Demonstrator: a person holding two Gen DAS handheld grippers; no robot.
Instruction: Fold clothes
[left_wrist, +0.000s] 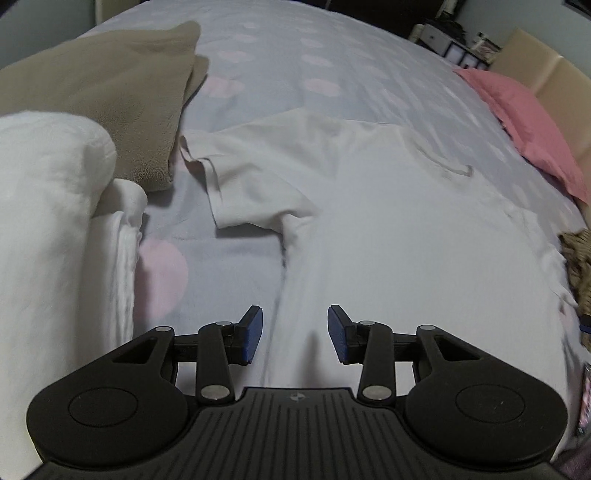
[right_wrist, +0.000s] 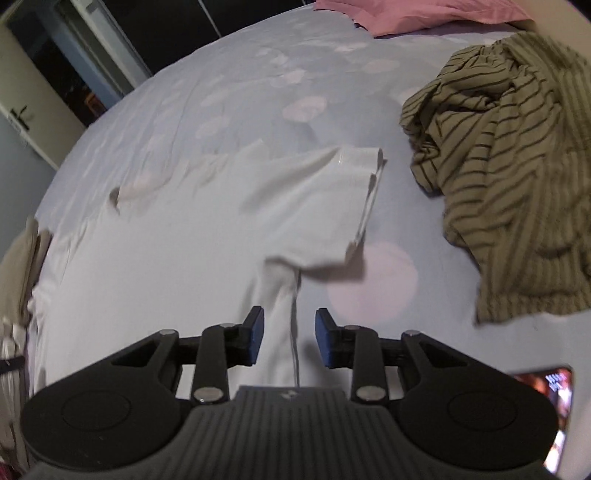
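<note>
A white T-shirt (left_wrist: 388, 229) lies spread flat on the bed, collar toward the far side. My left gripper (left_wrist: 295, 332) hovers open over the shirt's left side seam, below the left sleeve (left_wrist: 243, 184); nothing is between its blue pads. In the right wrist view the same T-shirt (right_wrist: 177, 251) shows its right sleeve (right_wrist: 343, 192) spread out. My right gripper (right_wrist: 290, 338) is open above the right side seam, with no cloth pinched between its fingers.
The bed cover (left_wrist: 314, 66) is pale lilac with pink spots. Folded white fabric (left_wrist: 48, 206) and a tan folded blanket (left_wrist: 110, 92) lie at the left. A striped olive garment (right_wrist: 517, 166) is heaped at the right. A pink pillow (left_wrist: 524, 122) is at the head; a lit phone (right_wrist: 554, 406) lies near.
</note>
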